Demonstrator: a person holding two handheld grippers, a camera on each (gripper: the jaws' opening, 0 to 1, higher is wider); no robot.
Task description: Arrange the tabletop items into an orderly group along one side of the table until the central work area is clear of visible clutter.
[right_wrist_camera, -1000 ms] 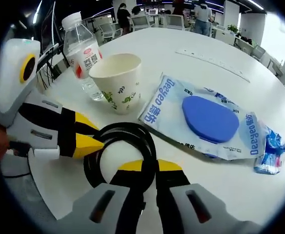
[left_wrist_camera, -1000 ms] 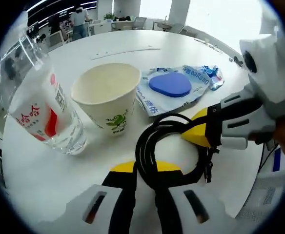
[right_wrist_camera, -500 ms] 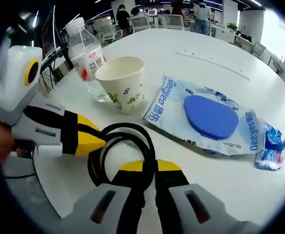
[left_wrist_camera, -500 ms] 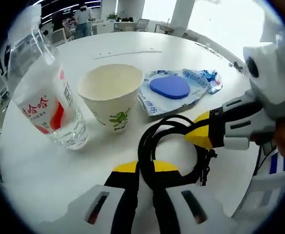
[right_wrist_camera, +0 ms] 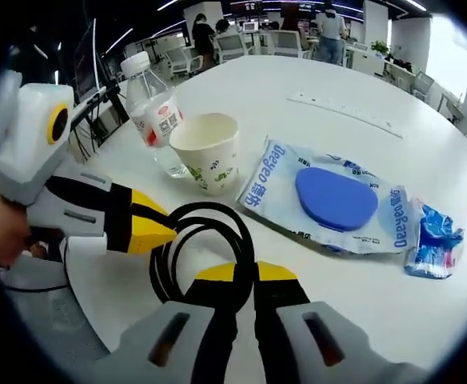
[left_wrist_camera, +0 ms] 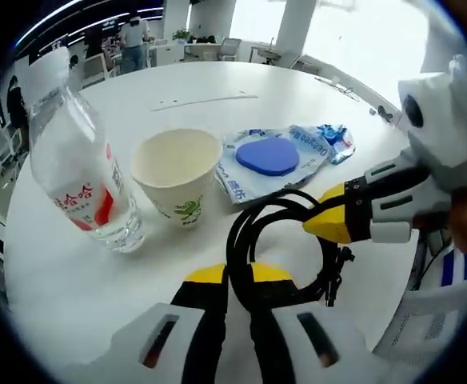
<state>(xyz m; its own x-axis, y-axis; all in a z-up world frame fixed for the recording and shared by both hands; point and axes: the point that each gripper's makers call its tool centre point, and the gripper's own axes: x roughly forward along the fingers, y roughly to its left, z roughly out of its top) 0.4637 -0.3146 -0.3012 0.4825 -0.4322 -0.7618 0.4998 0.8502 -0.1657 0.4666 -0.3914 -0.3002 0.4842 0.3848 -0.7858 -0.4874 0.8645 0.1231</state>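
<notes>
A coiled black cable (left_wrist_camera: 275, 240) lies near the white table's (left_wrist_camera: 97, 264) front edge. My left gripper (left_wrist_camera: 237, 275) is shut on one side of the coil, and my right gripper (left_wrist_camera: 312, 224) pinches the opposite side. In the right gripper view the same cable (right_wrist_camera: 205, 240) runs between the right gripper's (right_wrist_camera: 245, 273) shut yellow tips, with the left gripper (right_wrist_camera: 166, 234) shut on the coil from the left. Behind the coil stand a paper cup (left_wrist_camera: 176, 172) and a clear water bottle (left_wrist_camera: 77, 184). A wipes pack (left_wrist_camera: 272, 157) with a blue lid lies flat.
A small crumpled blue packet (right_wrist_camera: 430, 240) lies just past the wipes pack (right_wrist_camera: 333, 200). The cup (right_wrist_camera: 208, 152) and the bottle (right_wrist_camera: 157, 112) stand side by side. A pale strip (right_wrist_camera: 353, 112) lies farther back on the table. Office chairs and people are in the background.
Both views have drawn back a little, so the cup, bottle and pack look smaller. Both grippers keep their hold on the cable.
</notes>
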